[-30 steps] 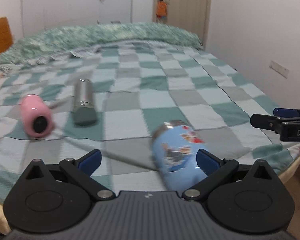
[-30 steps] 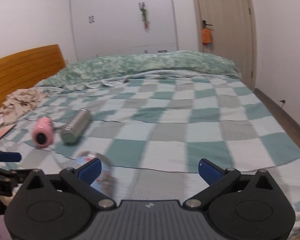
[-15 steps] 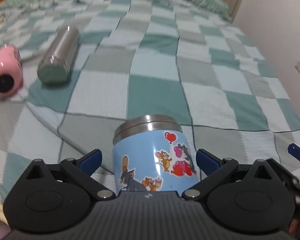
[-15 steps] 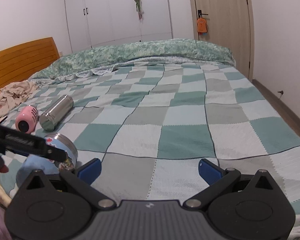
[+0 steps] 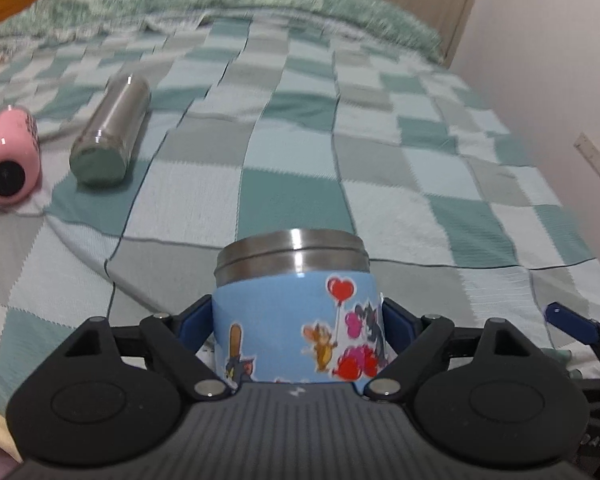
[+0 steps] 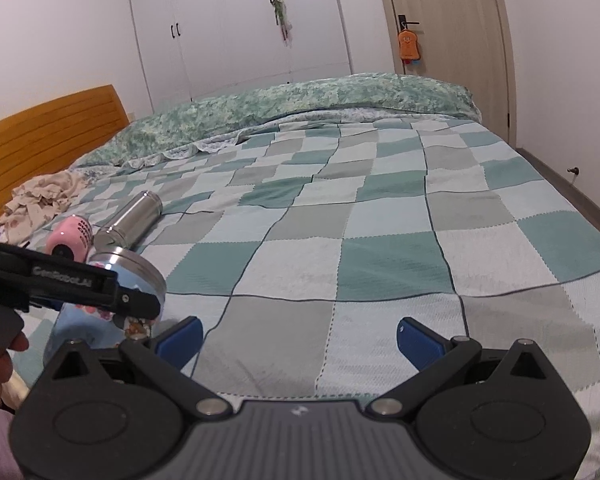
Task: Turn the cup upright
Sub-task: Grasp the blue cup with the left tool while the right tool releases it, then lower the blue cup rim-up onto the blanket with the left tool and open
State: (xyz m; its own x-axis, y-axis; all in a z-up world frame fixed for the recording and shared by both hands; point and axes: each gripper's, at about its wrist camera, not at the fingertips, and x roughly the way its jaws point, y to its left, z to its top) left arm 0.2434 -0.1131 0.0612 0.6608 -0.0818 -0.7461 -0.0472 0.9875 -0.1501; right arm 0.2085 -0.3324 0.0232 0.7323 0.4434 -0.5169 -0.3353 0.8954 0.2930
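Observation:
A light blue cup [image 5: 296, 320] with cartoon stickers and a steel rim lies on its side on the checked bedspread, rim pointing away from me. My left gripper [image 5: 298, 330] is shut on its body, blue pads pressed against both sides. In the right wrist view the cup [image 6: 116, 276] shows at the lower left, partly hidden by the left gripper's black finger. My right gripper [image 6: 298, 336] is open and empty over the bedspread, to the right of the cup.
A steel bottle [image 5: 110, 130] and a pink bottle [image 5: 12, 160] lie on their sides at the left of the bed. Crumpled cloth [image 6: 44, 196] lies by the wooden headboard [image 6: 48, 132]. A wall runs along the bed's right side.
My left gripper swung onto the blue cup and closed its fingers on it. The right gripper stayed open and shifted only slightly.

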